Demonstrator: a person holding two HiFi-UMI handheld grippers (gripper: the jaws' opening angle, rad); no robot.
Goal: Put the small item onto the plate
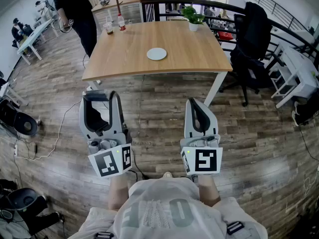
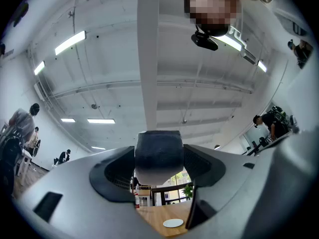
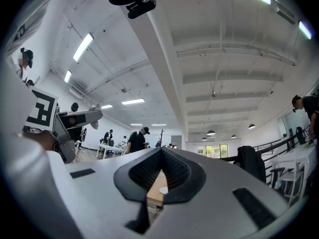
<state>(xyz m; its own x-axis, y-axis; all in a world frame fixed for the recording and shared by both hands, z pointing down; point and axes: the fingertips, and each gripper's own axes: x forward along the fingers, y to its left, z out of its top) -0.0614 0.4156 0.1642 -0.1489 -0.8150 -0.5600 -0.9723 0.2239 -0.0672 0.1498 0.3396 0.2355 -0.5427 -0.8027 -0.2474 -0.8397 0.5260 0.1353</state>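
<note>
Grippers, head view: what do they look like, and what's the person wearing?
Both the left gripper and right gripper have pale grey shells with black ribbed pads inside the jaws. Each carries a cube of black-and-white square markers. The person wears a white T-shirt with grey lettering.

Table (image 1: pixel 189 59): light matt wood. Plate (image 1: pixel 156 54) on table: white, smooth. Floor (image 1: pixel 159 108) under table: dark grained planks. Left gripper (image 1: pixel 101 102), right gripper (image 1: pixel 195 103): grey matt plastic. Small item (image 2: pixel 158 153): dark, matt.
</note>
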